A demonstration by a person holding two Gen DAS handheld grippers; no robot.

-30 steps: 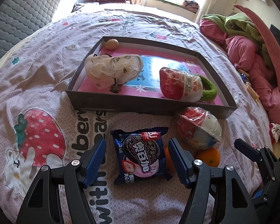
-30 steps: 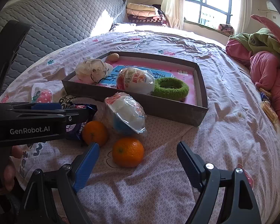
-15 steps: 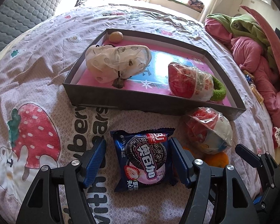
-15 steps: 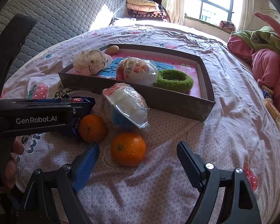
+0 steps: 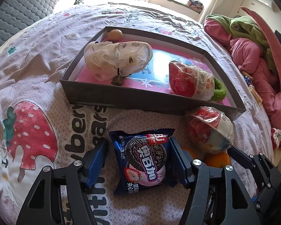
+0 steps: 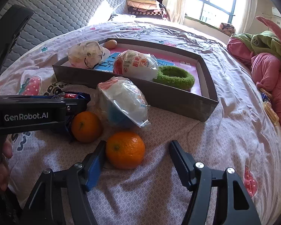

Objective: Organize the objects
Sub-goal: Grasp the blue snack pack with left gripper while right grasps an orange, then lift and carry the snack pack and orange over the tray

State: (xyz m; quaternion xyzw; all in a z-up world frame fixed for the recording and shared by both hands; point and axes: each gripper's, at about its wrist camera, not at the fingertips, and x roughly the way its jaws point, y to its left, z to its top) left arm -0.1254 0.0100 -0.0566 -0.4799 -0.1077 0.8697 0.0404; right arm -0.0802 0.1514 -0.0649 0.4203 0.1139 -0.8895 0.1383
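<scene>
The left tongs point(image 5: 138, 161) are straddling a blue cookie packet point(image 5: 143, 161) lying flat on the bed point(image 5: 46, 86), their blue pads having just been drawing inward; the right pad is meeting the wrapper's edge while the left pad is standing clear, so nothing is being gripped. The right tongs point(image 6: 136, 161) are likewise narrowing around an orange point(image 6: 125, 149): the left pad is just beside the fruit, the right pad well apart from it. A second orange point(image 6: 86, 126) is sitting near, half behind the left tool's black body, which is reading "GenRobot.AI" and hiding most of the packet from that side. A wrapped bowl-shaped snack point(image 6: 122, 103) is leaning against the near wall of a grey cardboard tray point(image 6: 159, 95). Inside the tray are lying a matching wrapped snack point(image 6: 135, 64), a green fuzzy ring point(image 6: 175, 76), a crumpled white bag point(image 6: 88, 54) and a small brown round thing point(image 6: 111, 44) too small to identify. The packet's Chinese lettering is showing clearly; the bedsheet's print is only partly readable.
</scene>
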